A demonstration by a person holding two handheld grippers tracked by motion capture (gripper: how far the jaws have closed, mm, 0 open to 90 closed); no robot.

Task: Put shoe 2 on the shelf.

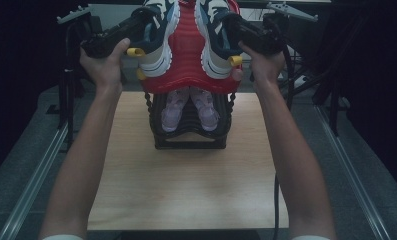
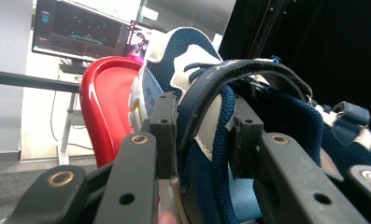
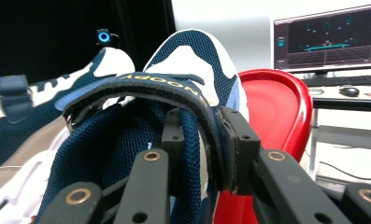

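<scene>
Two navy and white sneakers are held up side by side, soles toward me, in front of a red shelf [image 1: 186, 55]. My left gripper [image 1: 147, 24] is shut on the left sneaker [image 1: 158, 50]; in the left gripper view its jaws [image 2: 202, 135] clamp the padded collar and strap of that sneaker [image 2: 192, 60]. My right gripper [image 1: 236, 27] is shut on the right sneaker [image 1: 213, 50]. From the right gripper view, that gripper [image 3: 202, 149] pinches the strap and side wall of its sneaker [image 3: 192, 60]. Each gripper view also catches the other sneaker [image 2: 346, 126] [image 3: 29, 107] alongside.
Under the red shelf stands a black rack [image 1: 191, 140] with a pair of pink shoes [image 1: 178, 107] on it. The rack rests on a wooden table [image 1: 186, 190]. Metal rails run along both sides. A monitor [image 2: 80, 30] [image 3: 328, 37] glows behind the shelf.
</scene>
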